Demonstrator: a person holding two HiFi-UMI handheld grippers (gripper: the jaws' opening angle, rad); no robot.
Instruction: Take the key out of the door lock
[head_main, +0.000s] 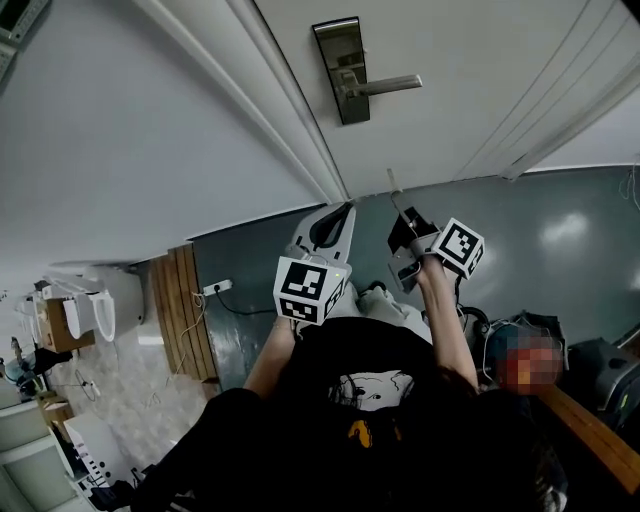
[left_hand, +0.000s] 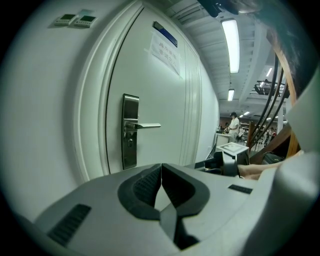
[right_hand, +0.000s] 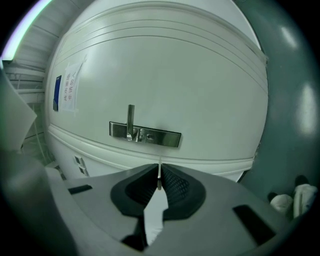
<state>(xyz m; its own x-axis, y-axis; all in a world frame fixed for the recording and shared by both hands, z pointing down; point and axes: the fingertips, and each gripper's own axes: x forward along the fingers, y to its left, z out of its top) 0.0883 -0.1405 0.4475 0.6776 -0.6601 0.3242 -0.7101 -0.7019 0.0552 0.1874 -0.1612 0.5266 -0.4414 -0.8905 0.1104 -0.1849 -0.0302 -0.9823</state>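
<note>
Now gripping the key (head_main: 397, 198) in the right gripper (head_main: 404, 226), thin blade poking past the clamped tips, well apart from the lock (head_main: 338, 48) on the door (head_main: 480, 100). Holding the left gripper (head_main: 344, 210) just beside it, jaws pressed together on nothing. Facing the lever (head_main: 392, 85) jutting from the lock. Showing 1 notice (left_hand: 165, 50) high on the door, grey floor (head_main: 560, 230) below.

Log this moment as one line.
right tongs: shut on key | key: out, clear of lock plate | left tongs: shut, empty
</note>
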